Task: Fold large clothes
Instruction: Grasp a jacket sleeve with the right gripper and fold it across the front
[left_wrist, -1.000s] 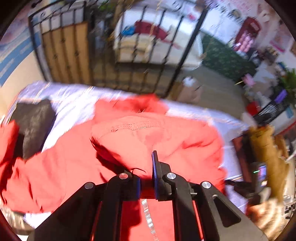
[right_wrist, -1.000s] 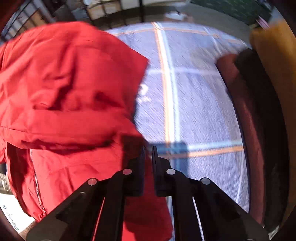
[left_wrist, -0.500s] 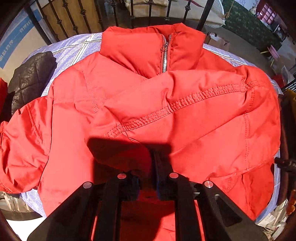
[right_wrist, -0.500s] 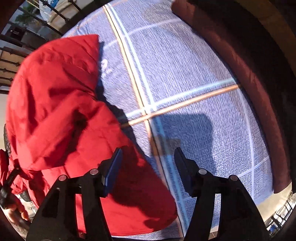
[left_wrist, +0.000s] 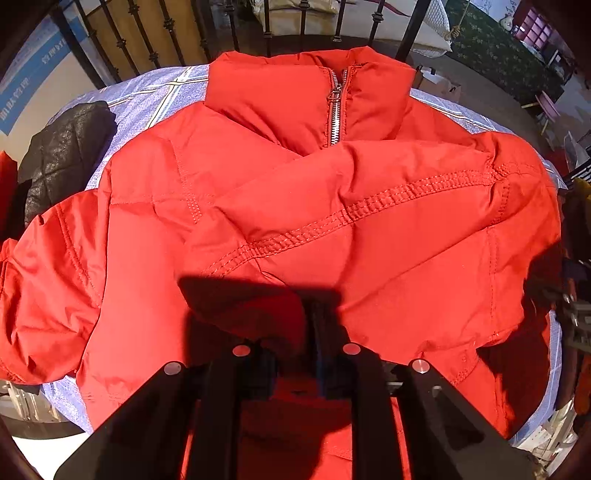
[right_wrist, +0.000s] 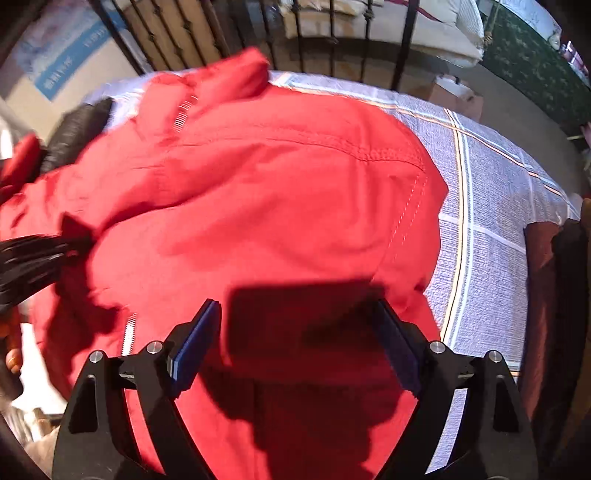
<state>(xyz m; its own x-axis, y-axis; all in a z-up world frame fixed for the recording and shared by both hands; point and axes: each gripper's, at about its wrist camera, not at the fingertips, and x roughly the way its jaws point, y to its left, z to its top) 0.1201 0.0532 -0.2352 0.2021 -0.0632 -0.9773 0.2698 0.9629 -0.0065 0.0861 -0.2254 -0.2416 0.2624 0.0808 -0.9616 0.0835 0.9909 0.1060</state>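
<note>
Left wrist view: red jacket (left_wrist: 295, 206) lies spread on the checked bedspread (left_wrist: 147, 99) of the bed, collar and zipper (left_wrist: 334, 107) at the far end by the iron railing (left_wrist: 155, 40). One sleeve is folded across the chest, its stitched seam running diagonally. Left tongs (left_wrist: 308, 343) are nearly closed with a fold of red fabric pinched between the pads, jaws just starting to open. A second ago this camera sat higher and blurred, with the jacket bunched; half a second ago it was already down at this framing. So the fold has landed and the grip is beginning to let go. Black quilted garment (left_wrist: 62, 162) lies at the left edge of the bed.

Right wrist view: slightly blurred. Right tongs (right_wrist: 295, 347) stand wide and are opening further, nothing between the pads, jacket (right_wrist: 258, 206) lying below them. A second ago they were closed at the jacket edge; half a second ago already parted over bare bedspread (right_wrist: 480, 229). Left tongs (right_wrist: 40, 258) show at the left margin against the fabric.

Judgement: sleeve fold is placed; next fold needs a new hold.
</note>
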